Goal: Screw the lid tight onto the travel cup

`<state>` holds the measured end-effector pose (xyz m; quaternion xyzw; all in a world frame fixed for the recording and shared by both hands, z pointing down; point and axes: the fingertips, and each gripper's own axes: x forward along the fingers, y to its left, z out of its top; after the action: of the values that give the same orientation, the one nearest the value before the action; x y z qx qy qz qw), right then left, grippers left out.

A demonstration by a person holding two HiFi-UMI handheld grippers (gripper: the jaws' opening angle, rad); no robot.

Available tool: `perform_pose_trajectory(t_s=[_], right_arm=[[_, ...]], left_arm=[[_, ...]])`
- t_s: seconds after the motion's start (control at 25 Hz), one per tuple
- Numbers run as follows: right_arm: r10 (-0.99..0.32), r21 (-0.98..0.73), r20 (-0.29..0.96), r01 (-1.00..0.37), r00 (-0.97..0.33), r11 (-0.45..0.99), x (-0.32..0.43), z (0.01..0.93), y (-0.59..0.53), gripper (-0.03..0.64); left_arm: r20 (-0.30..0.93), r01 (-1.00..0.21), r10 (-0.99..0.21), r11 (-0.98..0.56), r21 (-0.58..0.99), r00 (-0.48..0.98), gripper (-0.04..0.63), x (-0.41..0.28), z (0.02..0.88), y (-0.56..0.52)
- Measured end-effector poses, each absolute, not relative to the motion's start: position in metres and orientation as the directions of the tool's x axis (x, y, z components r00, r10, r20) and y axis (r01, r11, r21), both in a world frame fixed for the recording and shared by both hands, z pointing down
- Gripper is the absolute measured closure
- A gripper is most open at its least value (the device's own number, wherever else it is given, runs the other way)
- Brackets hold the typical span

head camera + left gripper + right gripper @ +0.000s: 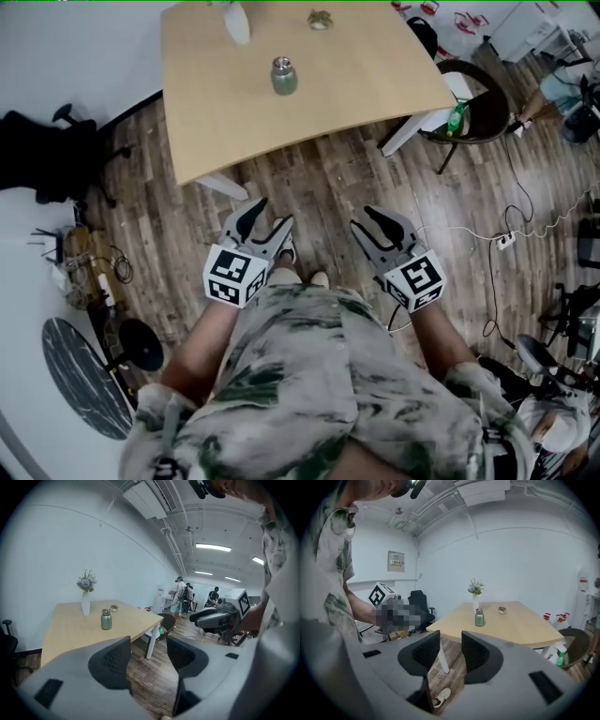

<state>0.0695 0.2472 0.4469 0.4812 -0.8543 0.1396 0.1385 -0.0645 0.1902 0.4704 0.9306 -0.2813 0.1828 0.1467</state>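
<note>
The green travel cup [284, 77] with its silver lid on top stands upright on the wooden table [356, 75], far ahead of both grippers. It also shows small in the left gripper view as the cup [106, 619] and in the right gripper view as the cup [479, 618]. My left gripper [269, 223] and right gripper [367, 225] hang over the wood floor in front of the person's body, well short of the table. The left gripper [147, 651] is open and empty. So is the right gripper [450, 648].
A white vase of flowers [236, 21] and a small potted plant [321, 19] stand behind the cup. A black chair [478, 112] with a green bottle [457, 117] is by the table's right corner. An office chair [47, 155] stands at left, cables [506, 234] lie at right, and people [185, 597] stand far off.
</note>
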Motion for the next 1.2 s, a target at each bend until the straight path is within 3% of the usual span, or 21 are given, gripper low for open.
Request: perform_pose_trajectory(t_s=[0.72, 1.2], right_arm=[[-0.78, -0.061, 0.435, -0.879, -0.45, 0.474, 0.012, 0.443, 0.052, 0.457], [-0.741, -0.051, 0.457, -0.847, -0.491, 0.529, 0.043, 0.448, -0.017, 0.459]], left_arm=[[0.455, -0.563, -0.451, -0.814, 0.144, 0.768, 0.301, -0.095, 0.504, -0.021], [0.498, -0.591, -0.461, -0.795, 0.136, 0.734, 0.263, -0.041, 0.548, -0.091]])
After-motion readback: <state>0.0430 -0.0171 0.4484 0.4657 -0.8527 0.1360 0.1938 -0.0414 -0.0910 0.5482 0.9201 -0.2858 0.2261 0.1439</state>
